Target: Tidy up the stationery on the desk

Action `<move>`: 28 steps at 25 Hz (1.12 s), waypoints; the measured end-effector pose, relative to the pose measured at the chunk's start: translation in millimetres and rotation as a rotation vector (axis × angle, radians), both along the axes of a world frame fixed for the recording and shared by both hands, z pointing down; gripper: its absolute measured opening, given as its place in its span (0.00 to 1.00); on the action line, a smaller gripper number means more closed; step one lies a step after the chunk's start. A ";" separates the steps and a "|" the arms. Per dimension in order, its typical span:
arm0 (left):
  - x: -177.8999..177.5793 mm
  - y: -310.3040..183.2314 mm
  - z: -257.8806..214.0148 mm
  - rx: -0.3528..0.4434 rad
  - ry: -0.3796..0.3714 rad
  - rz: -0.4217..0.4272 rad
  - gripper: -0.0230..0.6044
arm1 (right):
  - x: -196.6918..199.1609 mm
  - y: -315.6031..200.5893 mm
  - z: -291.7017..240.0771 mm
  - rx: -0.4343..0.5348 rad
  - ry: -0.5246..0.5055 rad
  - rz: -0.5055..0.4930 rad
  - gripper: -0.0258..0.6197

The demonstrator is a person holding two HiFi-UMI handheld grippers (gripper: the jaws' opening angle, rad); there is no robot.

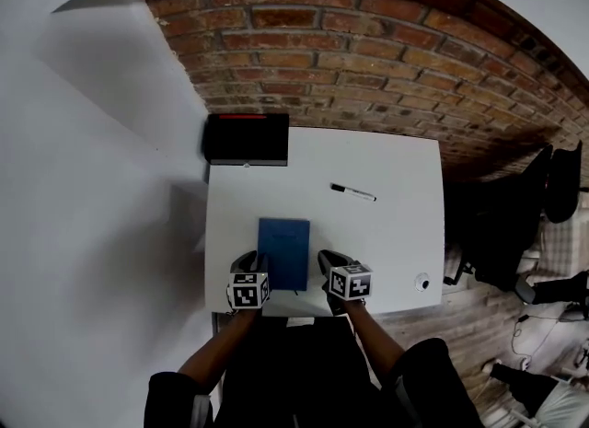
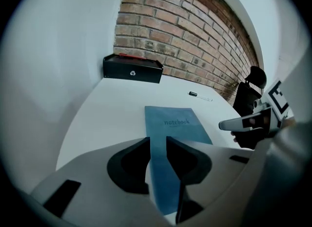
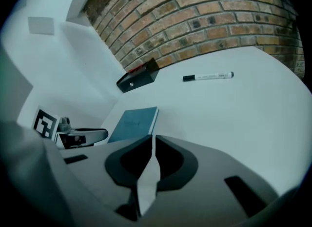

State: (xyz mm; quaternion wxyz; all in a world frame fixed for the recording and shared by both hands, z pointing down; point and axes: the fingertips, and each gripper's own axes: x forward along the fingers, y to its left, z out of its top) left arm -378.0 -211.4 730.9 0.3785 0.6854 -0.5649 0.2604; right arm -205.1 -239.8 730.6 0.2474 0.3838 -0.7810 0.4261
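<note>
White desk [image 1: 396,233] fills the view below me, pushed up to a brick wall, and nearest to me both claws hang over its front edge. My left gripper [image 2: 157,140] is released: its jaws stand a narrow gap apart with nothing pinched. Through that gap I see the blue notebook [image 2: 178,123] lying flat on the desk, its near left corner just by the tips. My right gripper [image 3: 152,138] is clenched on nothing, its jaws all but touching with only bare desk in the slit, and it sits just beside the notebook's right edge. So the notebook lies between the two claws, closed, cover up, its long side running away from me. Beyond it and well apart to the right, a pen [image 1: 353,192] lies on the desk. At the far left corner stands a black box [image 1: 246,138]. I judge the notebook to be the thing in hand. To do it well, I would open the right claw before it nears an edge and roll it so one jaw slips under the book and one over. I would bite mid-edge rather than at a corner, and keep the book level so it does not fan open.
</note>
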 end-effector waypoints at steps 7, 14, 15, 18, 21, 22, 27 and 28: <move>12.6 4.9 -11.5 0.002 0.018 -0.056 0.22 | 42.8 -44.1 -20.9 0.109 0.051 -0.028 0.09; 20.9 16.4 -25.0 0.006 0.019 -0.147 0.22 | 80.8 -98.5 -25.4 0.250 0.179 -0.211 0.09; 21.1 17.6 -27.2 0.008 0.017 -0.161 0.22 | 84.2 -105.5 -26.0 0.260 0.183 -0.234 0.09; 22.7 21.6 -34.1 0.011 0.015 -0.209 0.22 | 92.0 -124.8 -28.6 0.286 0.191 -0.293 0.09; 27.6 24.9 -42.1 0.021 0.016 -0.261 0.22 | 95.4 -139.9 -28.2 0.327 0.219 -0.375 0.09; 30.2 25.5 -44.1 0.025 0.015 -0.275 0.22 | 95.8 -144.5 -28.1 0.340 0.226 -0.402 0.09; 49.4 28.0 -47.1 0.022 0.007 -0.325 0.22 | 99.6 -162.9 -29.3 0.384 0.244 -0.502 0.10; 53.0 28.5 -47.4 0.019 0.008 -0.337 0.22 | 99.2 -165.3 -29.3 0.392 0.243 -0.522 0.11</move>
